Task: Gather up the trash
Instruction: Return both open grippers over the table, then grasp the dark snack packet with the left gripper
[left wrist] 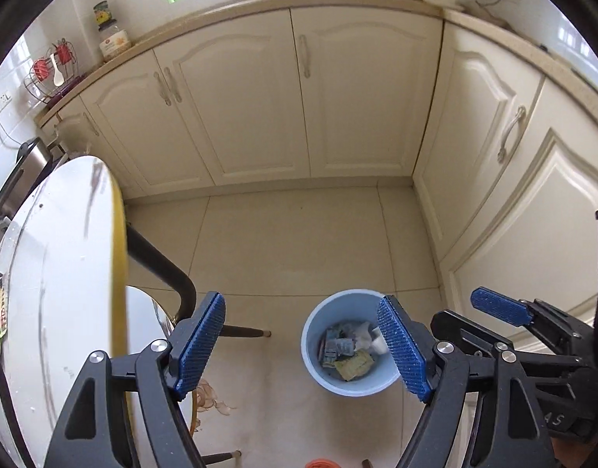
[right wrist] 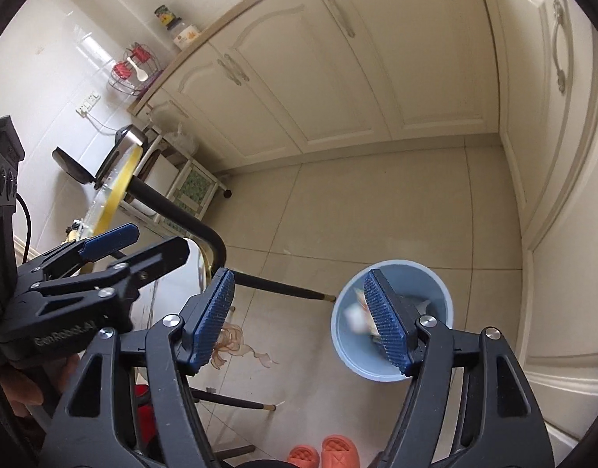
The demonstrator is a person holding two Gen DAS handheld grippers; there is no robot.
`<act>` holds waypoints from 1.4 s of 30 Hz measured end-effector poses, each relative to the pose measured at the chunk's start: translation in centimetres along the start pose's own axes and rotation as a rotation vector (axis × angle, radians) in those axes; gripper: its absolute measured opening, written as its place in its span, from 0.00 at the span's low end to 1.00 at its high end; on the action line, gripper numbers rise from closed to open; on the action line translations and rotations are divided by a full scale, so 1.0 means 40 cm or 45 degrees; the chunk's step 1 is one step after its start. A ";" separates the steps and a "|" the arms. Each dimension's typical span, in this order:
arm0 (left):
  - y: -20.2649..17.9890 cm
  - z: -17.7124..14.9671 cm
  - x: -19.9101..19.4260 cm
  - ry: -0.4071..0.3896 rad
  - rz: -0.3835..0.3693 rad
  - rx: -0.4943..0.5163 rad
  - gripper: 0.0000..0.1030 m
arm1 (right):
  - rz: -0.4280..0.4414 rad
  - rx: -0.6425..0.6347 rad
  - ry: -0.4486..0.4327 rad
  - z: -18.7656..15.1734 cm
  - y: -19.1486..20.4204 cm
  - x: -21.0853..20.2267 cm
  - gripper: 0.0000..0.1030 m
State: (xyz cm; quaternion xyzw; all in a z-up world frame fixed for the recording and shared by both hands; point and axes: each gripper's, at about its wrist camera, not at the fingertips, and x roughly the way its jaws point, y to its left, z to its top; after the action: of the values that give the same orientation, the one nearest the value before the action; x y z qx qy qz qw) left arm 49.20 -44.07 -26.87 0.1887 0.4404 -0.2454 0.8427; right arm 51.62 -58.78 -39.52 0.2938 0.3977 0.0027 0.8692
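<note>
Left wrist view: left tongs (left wrist: 302, 351) gape wide, empty, above blue bin (left wrist: 351, 388) holding trash (left wrist: 347, 351). Right tongs (right wrist: 302, 323) likewise wide, empty.

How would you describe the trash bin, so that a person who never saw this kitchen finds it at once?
Look at the tiled floor in front of the cream corner cabinets. The trash bin stands there alone, to the right of the round white table. It is the only light blue thing on the floor: a small round bucket, open on top, with crumpled wrappers inside.
</note>
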 end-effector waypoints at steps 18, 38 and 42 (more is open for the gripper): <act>0.287 -0.326 -0.510 -0.325 0.082 -0.129 0.95 | 0.034 -0.329 -0.208 -0.054 0.439 -0.257 0.89; 0.769 -0.629 -0.627 -0.253 0.335 -0.421 0.99 | 0.059 -0.742 0.031 -0.131 0.937 0.037 0.89; 0.834 -0.588 -0.552 -0.187 0.292 -0.484 0.99 | 0.064 -0.758 0.081 -0.114 0.967 0.123 0.88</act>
State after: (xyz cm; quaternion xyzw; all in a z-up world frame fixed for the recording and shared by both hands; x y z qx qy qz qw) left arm 42.40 0.90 -17.75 0.0572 0.3918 -0.0738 0.9153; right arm 60.69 -23.30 -25.40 0.0356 0.3992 0.1499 0.9038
